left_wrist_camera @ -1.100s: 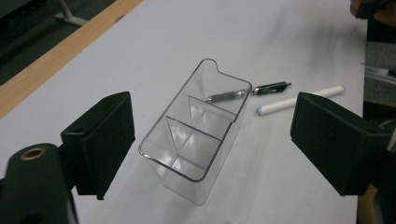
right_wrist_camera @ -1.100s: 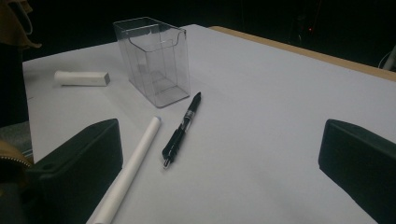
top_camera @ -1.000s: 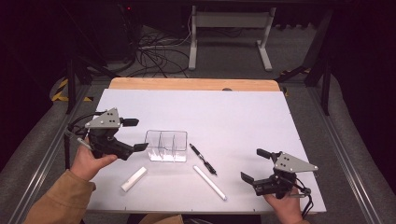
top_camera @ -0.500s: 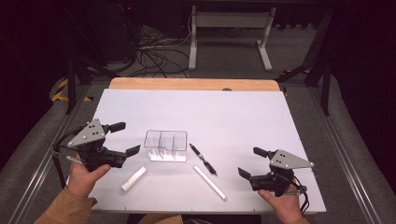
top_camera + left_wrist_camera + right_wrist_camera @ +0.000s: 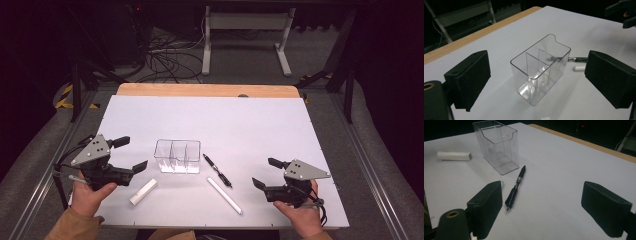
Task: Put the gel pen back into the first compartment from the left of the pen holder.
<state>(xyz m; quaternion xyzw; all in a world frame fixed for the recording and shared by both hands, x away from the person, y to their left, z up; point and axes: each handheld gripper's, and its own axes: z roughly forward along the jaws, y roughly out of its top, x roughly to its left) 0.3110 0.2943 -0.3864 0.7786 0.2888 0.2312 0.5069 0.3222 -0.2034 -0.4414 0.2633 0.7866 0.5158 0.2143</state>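
Organizer [image 5: 177, 156]: clear, upright, mid-table
Pen [image 5: 217, 170]: just right of it
Left gripper [image 5: 131, 155]: jaws spread, empty
Right gripper [image 5: 266, 173]: jaws spread, empty

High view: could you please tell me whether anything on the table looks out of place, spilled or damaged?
Nothing stands out. The clear three-compartment organizer stands upright and empty; the black pen, white pen and white eraser stick lie loose on the white table.
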